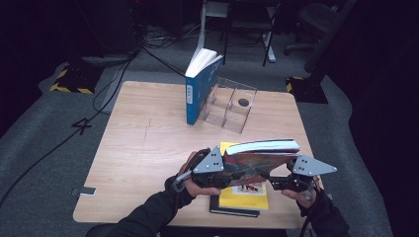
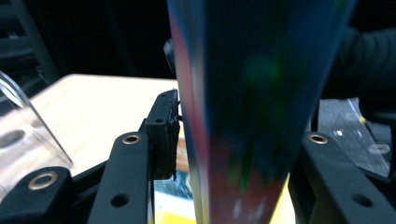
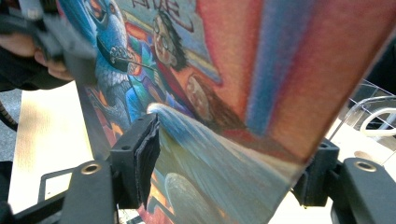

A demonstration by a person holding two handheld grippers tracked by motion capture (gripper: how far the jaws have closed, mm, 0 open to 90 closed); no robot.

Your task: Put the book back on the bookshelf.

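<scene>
High view: a colourful illustrated book [image 1: 259, 158] was held above the near edge of the worktop [image 1: 148, 148], between the left claw [image 1: 228, 168] and the right claw [image 1: 276, 174]. Its long axis ran left to right across the worktop, level, page edges up and painted cover facing the person. Left gripper view: the book's end stood between the jaws, the left pad apart from it, the other side hidden, so a grip could not be judged. Right gripper view: the right claw [image 3: 224, 158] pinched the book at its lower edge. Beneath lay a yellow book [image 1: 244, 195] on a black book [image 1: 232, 210]; farther back, a blue book [image 1: 200, 86] leaned on a clear acrylic holder [image 1: 232, 106].
</scene>
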